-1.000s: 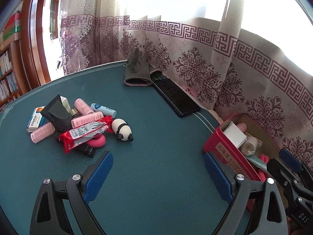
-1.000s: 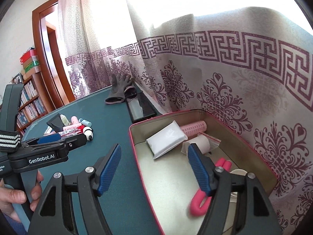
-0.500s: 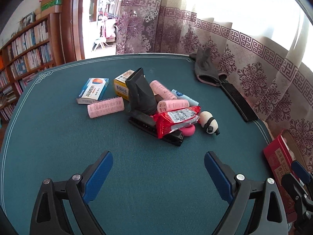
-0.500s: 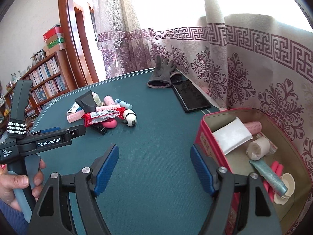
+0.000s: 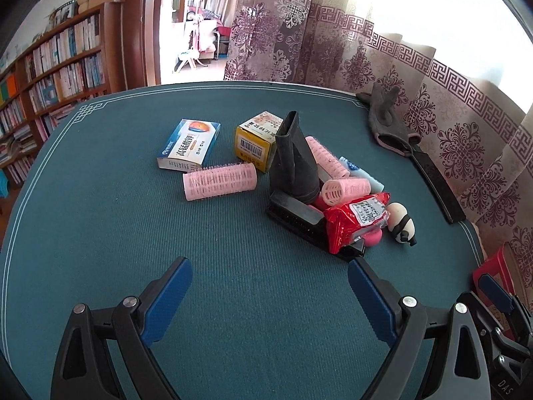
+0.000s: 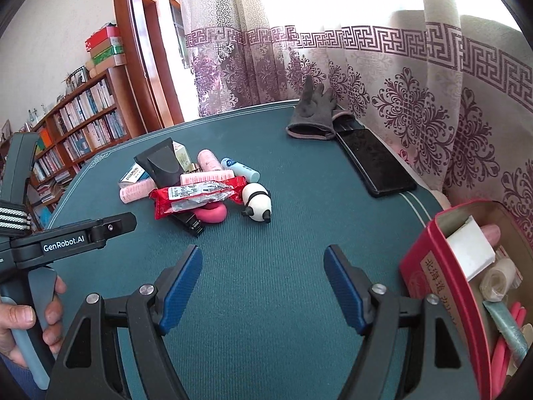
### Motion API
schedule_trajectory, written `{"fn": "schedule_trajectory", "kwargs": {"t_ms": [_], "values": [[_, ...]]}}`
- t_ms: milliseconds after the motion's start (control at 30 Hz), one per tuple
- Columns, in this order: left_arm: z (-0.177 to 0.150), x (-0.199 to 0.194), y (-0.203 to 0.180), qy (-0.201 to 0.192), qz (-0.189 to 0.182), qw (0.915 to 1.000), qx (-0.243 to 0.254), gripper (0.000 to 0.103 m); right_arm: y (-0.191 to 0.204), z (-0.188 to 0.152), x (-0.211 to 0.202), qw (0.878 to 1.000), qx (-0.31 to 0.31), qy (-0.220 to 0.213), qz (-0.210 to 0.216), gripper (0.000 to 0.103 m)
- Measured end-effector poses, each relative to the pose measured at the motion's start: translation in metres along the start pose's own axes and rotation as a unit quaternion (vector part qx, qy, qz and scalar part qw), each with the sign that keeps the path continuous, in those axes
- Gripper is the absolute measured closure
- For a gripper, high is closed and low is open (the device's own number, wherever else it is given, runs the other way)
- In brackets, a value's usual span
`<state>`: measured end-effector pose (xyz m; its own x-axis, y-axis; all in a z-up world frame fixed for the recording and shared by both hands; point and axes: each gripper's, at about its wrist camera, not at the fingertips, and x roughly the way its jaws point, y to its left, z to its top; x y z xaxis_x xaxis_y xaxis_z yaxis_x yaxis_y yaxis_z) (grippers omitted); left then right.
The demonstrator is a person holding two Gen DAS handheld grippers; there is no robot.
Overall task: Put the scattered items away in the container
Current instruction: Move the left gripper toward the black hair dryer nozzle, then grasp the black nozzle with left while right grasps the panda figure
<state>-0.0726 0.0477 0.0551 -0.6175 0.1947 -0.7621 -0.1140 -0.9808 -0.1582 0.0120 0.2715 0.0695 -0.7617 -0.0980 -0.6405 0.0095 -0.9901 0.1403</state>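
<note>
Right wrist: right gripper [image 6: 263, 286] tilted down, jaws apart, empty

a home study: bookshelves [image 5: 60, 56], patterned curtains [image 6: 399, 76], green table [image 5: 233, 283].
</note>
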Motion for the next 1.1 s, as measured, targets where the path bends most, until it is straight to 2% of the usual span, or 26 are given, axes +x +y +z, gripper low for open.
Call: {"fn": "schedule_trajectory", "kwargs": {"t_ms": [267,633,867,1000,1100], "values": [[0.03,0.018,0.0,-0.011,0.009,0.9999,0.0,0.007,-0.004,0.004,0.014,1.0,0.008,0.008,0.005,0.024],[0.064,0.066,0.0,-0.012,0.019,0.9997,0.001,0.007,-0.006,0.005,0.026,1.0,0.016,0.017,0.014,0.024],[0.073,0.081,-0.02,-0.033,0.029,0.998,0.046,0.008,-0.002,0.006,0.035,0.999,0.014,0.024,0.017,0.024],[0.073,0.086,-0.023,-0.042,0.035,0.9969,0.056,0.011,0.0,0.006,0.038,0.999,0.012,0.026,0.016,0.024],[0.072,0.089,-0.024,-0.048,0.045,0.9955,0.069,0.021,0.001,0.006,0.041,0.999,0.011,0.028,0.014,0.024]]}}
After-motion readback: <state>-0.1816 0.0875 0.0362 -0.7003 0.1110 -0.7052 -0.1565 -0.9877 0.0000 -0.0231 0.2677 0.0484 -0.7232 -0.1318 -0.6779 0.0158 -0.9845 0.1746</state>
